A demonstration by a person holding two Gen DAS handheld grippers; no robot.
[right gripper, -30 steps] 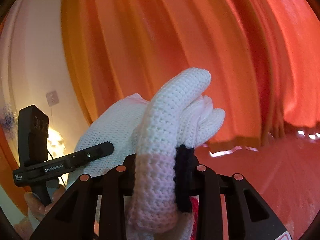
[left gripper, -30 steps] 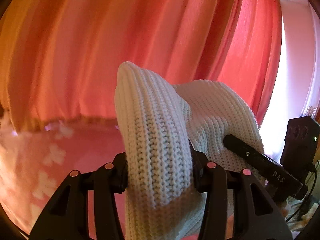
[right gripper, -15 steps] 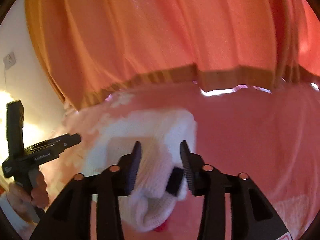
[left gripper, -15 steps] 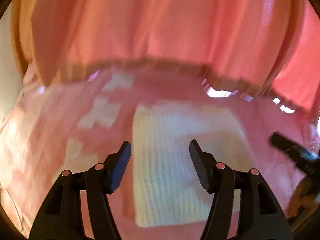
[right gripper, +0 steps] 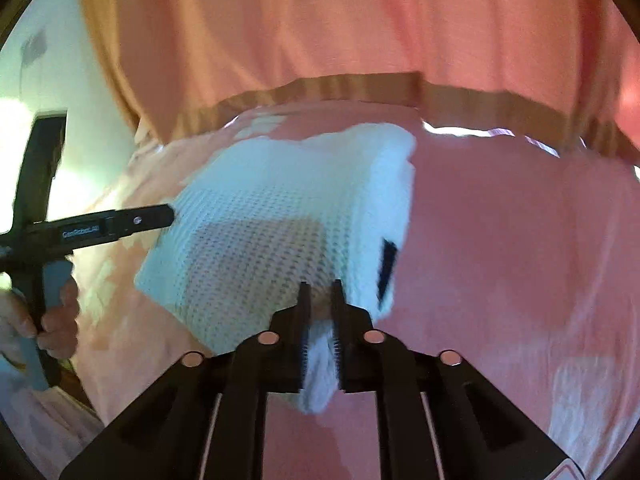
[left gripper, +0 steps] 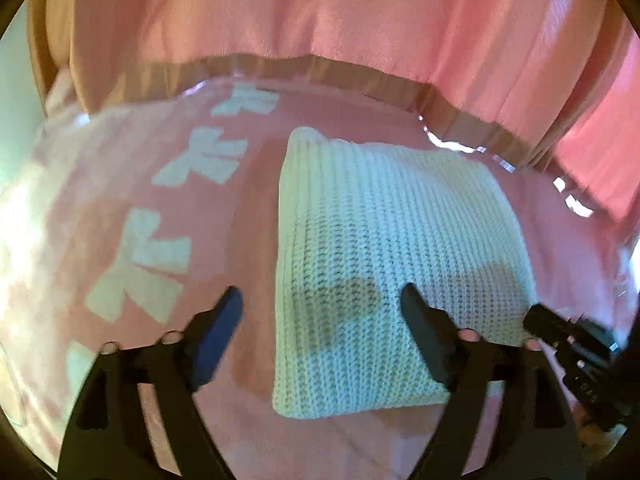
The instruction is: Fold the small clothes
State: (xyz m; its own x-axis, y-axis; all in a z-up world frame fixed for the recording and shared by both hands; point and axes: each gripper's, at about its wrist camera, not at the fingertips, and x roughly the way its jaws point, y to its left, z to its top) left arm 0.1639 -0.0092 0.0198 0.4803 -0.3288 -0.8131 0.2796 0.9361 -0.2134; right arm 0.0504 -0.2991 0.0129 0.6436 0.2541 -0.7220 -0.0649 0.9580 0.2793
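A white knitted garment (left gripper: 384, 248) lies folded into a flat rectangle on the pink bedspread (left gripper: 248, 216). My left gripper (left gripper: 320, 304) is open and empty just above its near left part. In the right wrist view the garment (right gripper: 264, 232) shows a black label at its right edge. My right gripper (right gripper: 320, 300) is shut on the garment's near corner. The left gripper's tip also shows in the right wrist view (right gripper: 140, 220), and the right gripper's tip shows in the left wrist view (left gripper: 560, 332).
The pink bedspread has white bow shapes (left gripper: 140, 264) on its left side. A pink-orange curtain (left gripper: 320, 20) with a tan hem hangs behind the bed. A white wall (right gripper: 40, 80) stands at the left.
Both grippers held the garment up in front of the curtain. It has been laid flat on the bed. The left gripper has let go and opened; the right still pinches a corner.
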